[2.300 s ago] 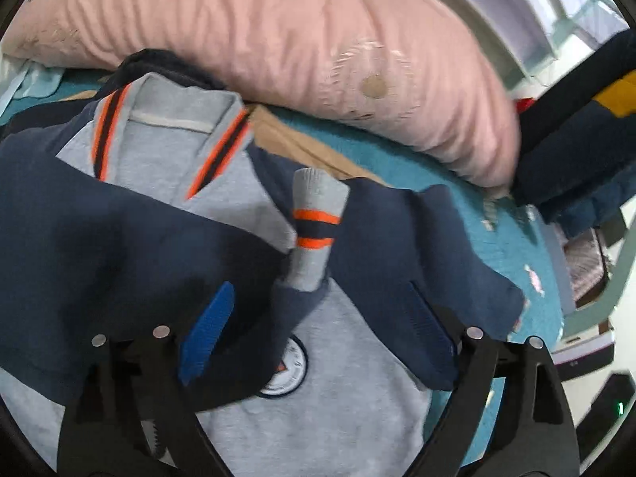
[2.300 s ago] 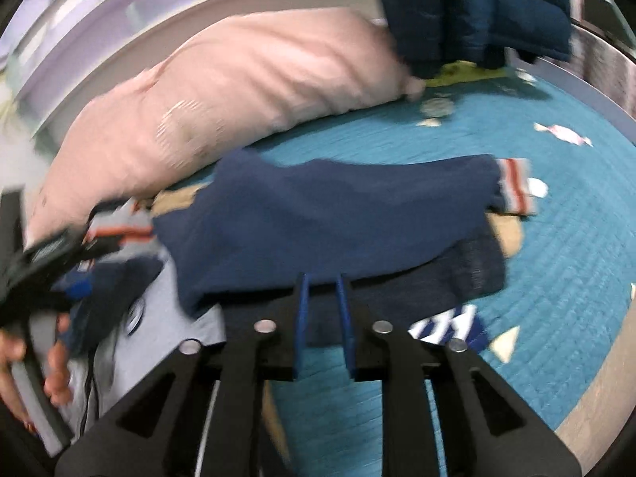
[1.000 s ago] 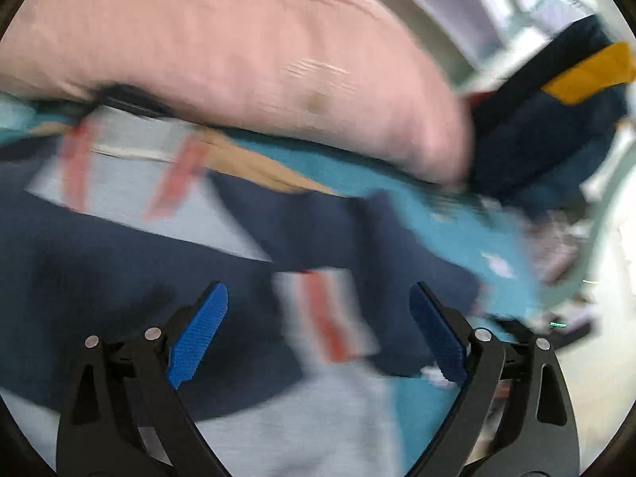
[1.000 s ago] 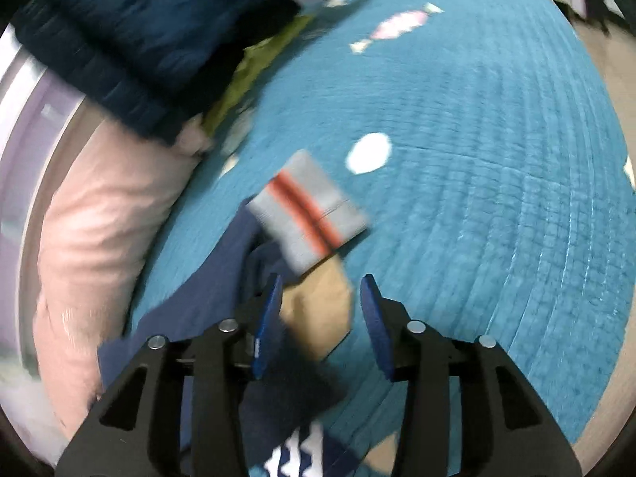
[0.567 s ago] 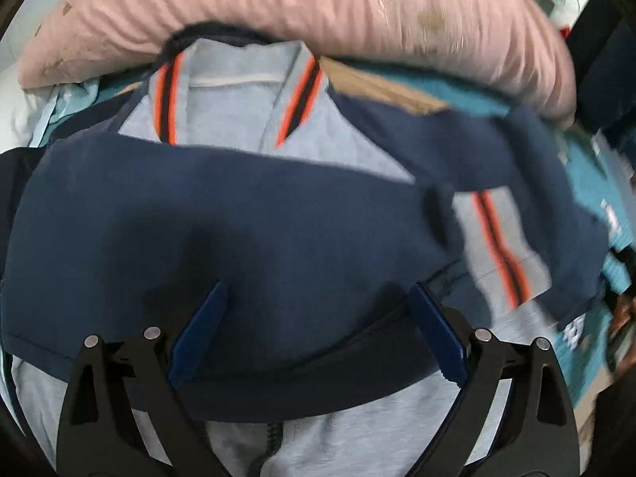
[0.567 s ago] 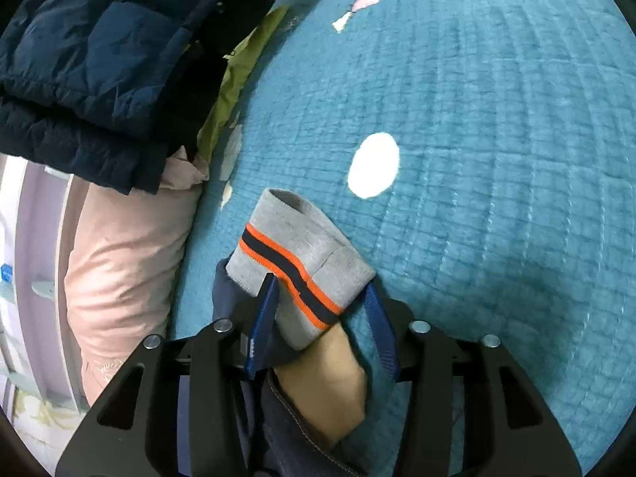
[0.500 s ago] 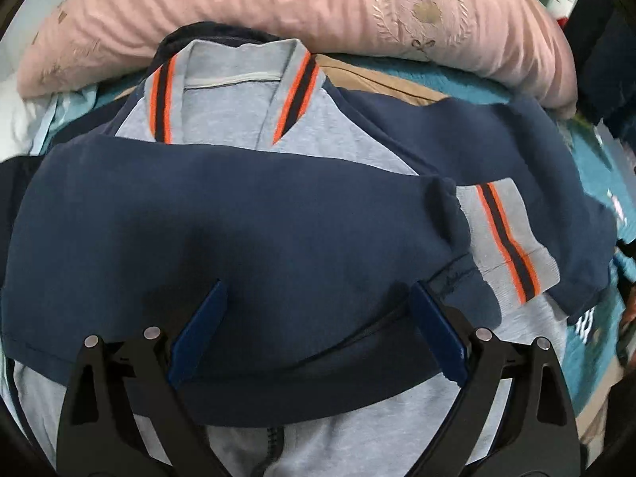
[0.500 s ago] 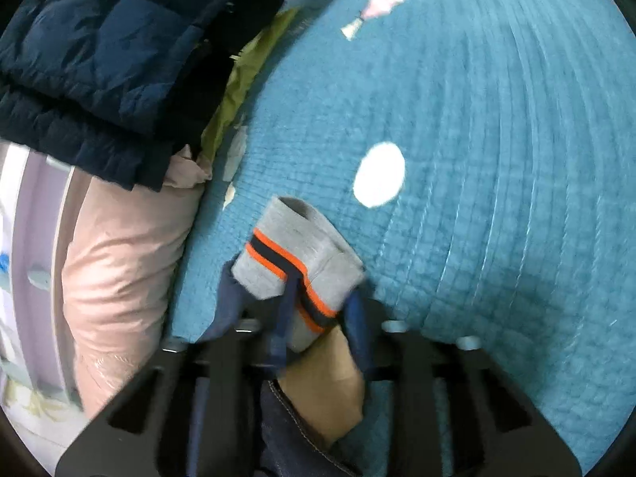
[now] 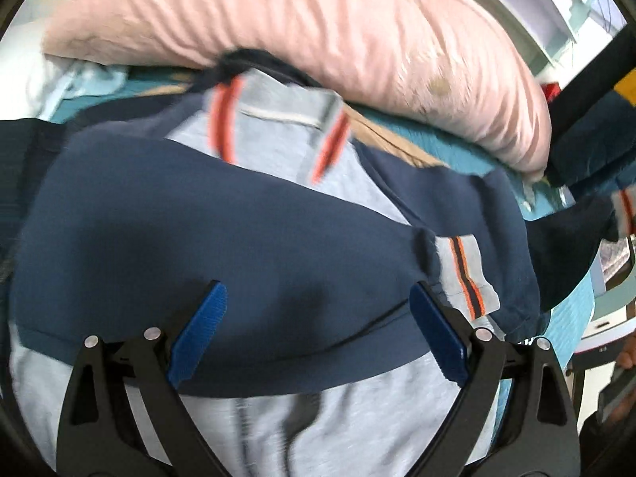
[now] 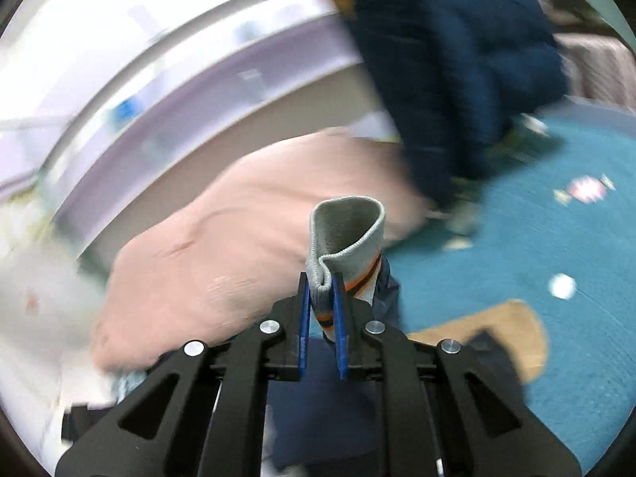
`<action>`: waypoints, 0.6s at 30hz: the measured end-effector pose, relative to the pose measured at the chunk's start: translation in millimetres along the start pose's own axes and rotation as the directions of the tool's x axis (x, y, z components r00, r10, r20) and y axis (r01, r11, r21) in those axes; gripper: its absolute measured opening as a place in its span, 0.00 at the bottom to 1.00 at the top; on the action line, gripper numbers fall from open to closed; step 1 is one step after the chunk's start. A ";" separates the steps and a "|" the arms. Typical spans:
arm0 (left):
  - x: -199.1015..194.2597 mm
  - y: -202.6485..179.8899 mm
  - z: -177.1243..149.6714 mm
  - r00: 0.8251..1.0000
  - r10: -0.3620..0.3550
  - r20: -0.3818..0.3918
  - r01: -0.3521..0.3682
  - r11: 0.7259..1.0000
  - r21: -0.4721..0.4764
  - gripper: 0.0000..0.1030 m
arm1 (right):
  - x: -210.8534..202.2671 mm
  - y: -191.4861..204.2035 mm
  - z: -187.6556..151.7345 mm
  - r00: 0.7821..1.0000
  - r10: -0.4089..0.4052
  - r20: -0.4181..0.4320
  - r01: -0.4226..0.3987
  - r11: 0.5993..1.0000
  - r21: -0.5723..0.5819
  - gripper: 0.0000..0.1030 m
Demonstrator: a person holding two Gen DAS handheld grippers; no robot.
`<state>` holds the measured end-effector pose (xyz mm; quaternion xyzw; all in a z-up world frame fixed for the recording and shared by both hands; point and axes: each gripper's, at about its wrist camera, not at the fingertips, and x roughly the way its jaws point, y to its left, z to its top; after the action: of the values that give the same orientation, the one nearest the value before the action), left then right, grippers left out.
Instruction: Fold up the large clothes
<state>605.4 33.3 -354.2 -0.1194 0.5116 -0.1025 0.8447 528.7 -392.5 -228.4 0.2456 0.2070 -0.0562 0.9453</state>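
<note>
A navy and grey jacket [image 9: 238, 238] with orange-striped collar lies front-up on the teal bed cover. One navy sleeve is folded across its chest, its grey cuff [image 9: 465, 278] lying at the right. My left gripper [image 9: 318, 338] is open and empty, hovering over that folded sleeve. My right gripper [image 10: 322, 318] is shut on the other sleeve's grey cuff [image 10: 346, 238], with orange and navy stripes, and holds it lifted above the bed. That raised cuff also shows in the left wrist view [image 9: 624, 210] at the far right edge.
A long pink pillow [image 9: 318, 39] lies behind the jacket's collar. A dark blue puffer jacket [image 10: 457, 59] hangs at the back right. Tan trousers [image 10: 497, 330] lie under the jacket on the teal quilt [image 10: 556, 258]. A lilac bed frame [image 10: 198, 79] runs behind.
My right gripper closed on the second sleeve's cuff and lifted it off the quilt. My left gripper stayed open over the first folded sleeve and shifted slightly.
</note>
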 end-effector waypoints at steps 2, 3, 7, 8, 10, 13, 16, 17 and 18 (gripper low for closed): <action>-17.8 24.2 1.1 1.000 0.017 0.017 -0.016 0.999 -0.032 0.90 | 5.5 49.7 -7.0 0.997 0.067 -0.031 -0.068 0.996 -0.054 0.10; -23.1 32.0 3.5 1.000 0.020 0.025 -0.018 0.999 -0.045 0.90 | 11.0 70.7 -12.0 0.995 0.088 -0.055 -0.092 0.993 -0.080 0.10; -49.9 84.8 7.4 0.994 0.102 0.045 -0.096 0.988 -0.119 0.90 | 34.6 170.8 -52.8 0.981 0.137 -0.141 -0.168 0.955 -0.244 0.10; -54.6 96.7 7.3 0.992 0.117 0.049 -0.109 0.985 -0.135 0.90 | 40.2 188.1 -63.3 0.974 0.151 -0.168 -0.192 0.945 -0.264 0.10; -65.8 124.9 5.9 0.987 0.147 0.057 -0.136 0.977 -0.165 0.90 | 54.3 223.9 -89.2 0.963 0.162 -0.214 -0.222 0.928 -0.299 0.10; -76.8 161.2 1.2 0.983 0.173 0.055 -0.158 0.965 -0.211 0.90 | 77.8 274.2 -131.9 0.937 0.178 -0.299 -0.277 0.902 -0.331 0.10; -86.2 191.4 -6.0 0.981 0.185 0.053 -0.166 0.953 -0.252 0.90 | 99.6 313.9 -171.3 0.909 0.180 -0.375 -0.317 0.883 -0.345 0.10; -87.5 201.1 -7.5 0.981 0.189 0.050 -0.170 0.951 -0.258 0.90 | 102.3 323.6 -185.3 0.899 0.179 -0.399 -0.329 0.878 -0.347 0.10; -88.5 207.4 -9.4 0.980 0.191 0.049 -0.172 0.950 -0.261 0.90 | 102.5 332.2 -198.2 0.896 0.175 -0.408 -0.331 0.876 -0.351 0.10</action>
<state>567.3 255.6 -347.7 -0.1834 0.4978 0.0469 0.8464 618.8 -6.3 -282.0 0.0724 0.3511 0.1613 0.9195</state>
